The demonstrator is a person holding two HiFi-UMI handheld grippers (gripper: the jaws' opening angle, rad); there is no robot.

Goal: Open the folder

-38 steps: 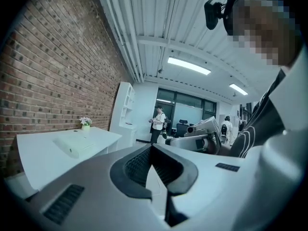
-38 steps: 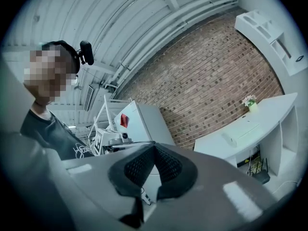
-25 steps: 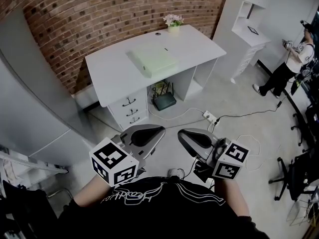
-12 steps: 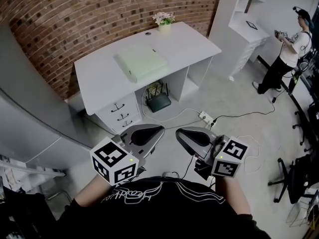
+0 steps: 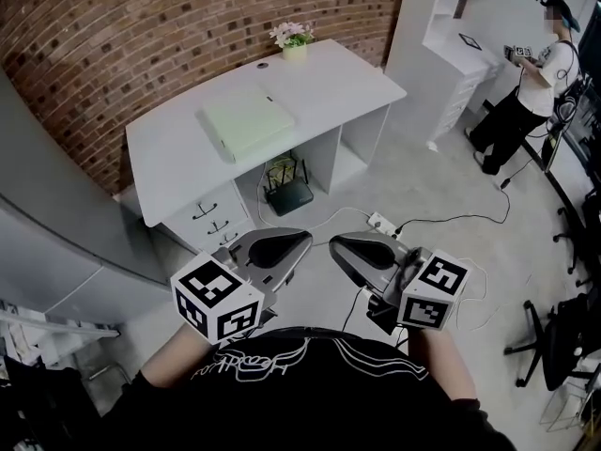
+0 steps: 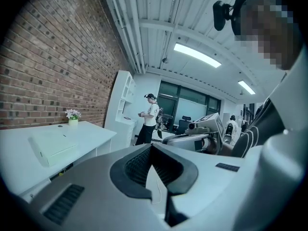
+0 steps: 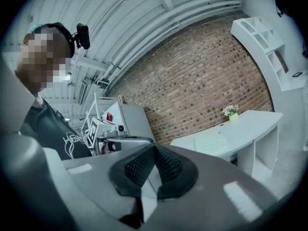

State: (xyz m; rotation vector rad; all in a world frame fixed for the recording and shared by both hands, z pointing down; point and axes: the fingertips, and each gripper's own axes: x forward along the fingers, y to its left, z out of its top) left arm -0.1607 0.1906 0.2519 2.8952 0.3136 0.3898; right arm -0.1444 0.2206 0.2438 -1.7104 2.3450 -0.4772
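Against the brick wall [image 5: 141,36], the counter [image 5: 174,153] should be neared before the shut, empty left tool [image 5: 285,248] and right tool [image 5: 351,249] are opened at the folder [image 5: 246,123].

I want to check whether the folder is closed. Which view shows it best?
The head view: it looks down on the whole folder, lying flat on the desk. Both gripper views catch it at a low angle, small and far.

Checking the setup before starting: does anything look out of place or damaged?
Nothing damaged or spilled. The folder lies closed on the desk. Only a power strip and cables lie loose on the floor.
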